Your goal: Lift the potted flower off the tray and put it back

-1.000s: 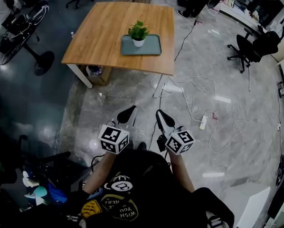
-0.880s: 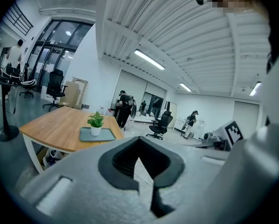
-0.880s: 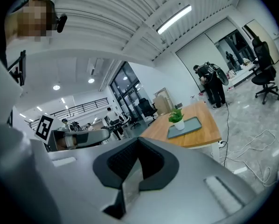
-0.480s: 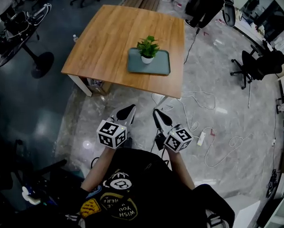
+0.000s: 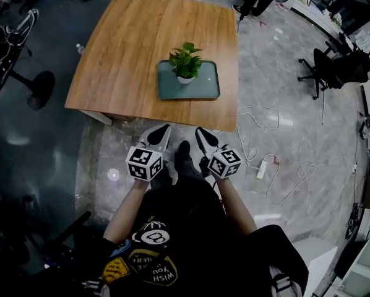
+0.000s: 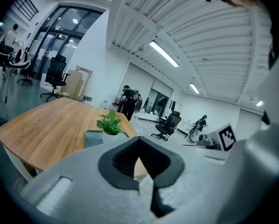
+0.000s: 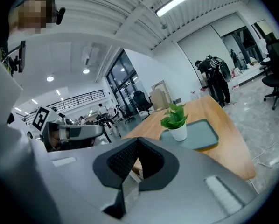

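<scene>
Potted flower (image 5: 185, 67) upright on the far half of a green tray (image 5: 203, 90), tray at the near right of a wooden counter (image 5: 123, 54), left tongs (image 5: 162, 130) and right tongs (image 5: 200, 132) side by side close to the counter's near edge, each pressed together, pinching nothing

A wooden table (image 5: 126, 48) bears a grey-green tray (image 5: 206, 90) near its front edge.

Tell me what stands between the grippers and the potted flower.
Nothing visible. The flower stands on the tray, on the table; only floor and bare tabletop lie between it and the left gripper and right gripper.
</scene>
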Action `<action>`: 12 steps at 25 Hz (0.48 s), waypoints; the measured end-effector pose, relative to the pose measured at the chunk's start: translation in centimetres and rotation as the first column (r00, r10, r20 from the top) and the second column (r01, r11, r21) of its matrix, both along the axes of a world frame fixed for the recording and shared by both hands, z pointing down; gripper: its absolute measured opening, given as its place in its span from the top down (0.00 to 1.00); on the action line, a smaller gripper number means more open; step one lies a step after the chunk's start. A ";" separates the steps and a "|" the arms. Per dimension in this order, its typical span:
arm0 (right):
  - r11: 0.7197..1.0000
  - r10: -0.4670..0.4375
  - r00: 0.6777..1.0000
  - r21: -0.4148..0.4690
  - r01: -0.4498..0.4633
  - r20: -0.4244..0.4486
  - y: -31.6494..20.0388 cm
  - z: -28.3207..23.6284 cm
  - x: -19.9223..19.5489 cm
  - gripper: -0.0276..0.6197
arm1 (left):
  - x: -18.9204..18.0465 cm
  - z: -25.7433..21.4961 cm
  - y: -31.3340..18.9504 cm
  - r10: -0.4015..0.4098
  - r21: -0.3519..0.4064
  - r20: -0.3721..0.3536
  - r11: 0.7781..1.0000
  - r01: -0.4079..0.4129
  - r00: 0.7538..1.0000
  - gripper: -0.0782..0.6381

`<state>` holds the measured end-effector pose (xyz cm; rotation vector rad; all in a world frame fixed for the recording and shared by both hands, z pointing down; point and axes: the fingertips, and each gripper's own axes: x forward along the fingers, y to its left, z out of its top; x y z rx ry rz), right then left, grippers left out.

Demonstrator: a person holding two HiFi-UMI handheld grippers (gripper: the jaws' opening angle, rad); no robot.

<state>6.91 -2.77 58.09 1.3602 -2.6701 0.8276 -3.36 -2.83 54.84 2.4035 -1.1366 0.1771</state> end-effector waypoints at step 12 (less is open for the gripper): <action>0.994 -0.044 0.980 -0.108 0.023 -0.193 -20.0 14.6 0.3 0.52 | 3.0 7.9 -15.8 -0.059 -0.032 0.118 0.997 0.064 0.991 0.89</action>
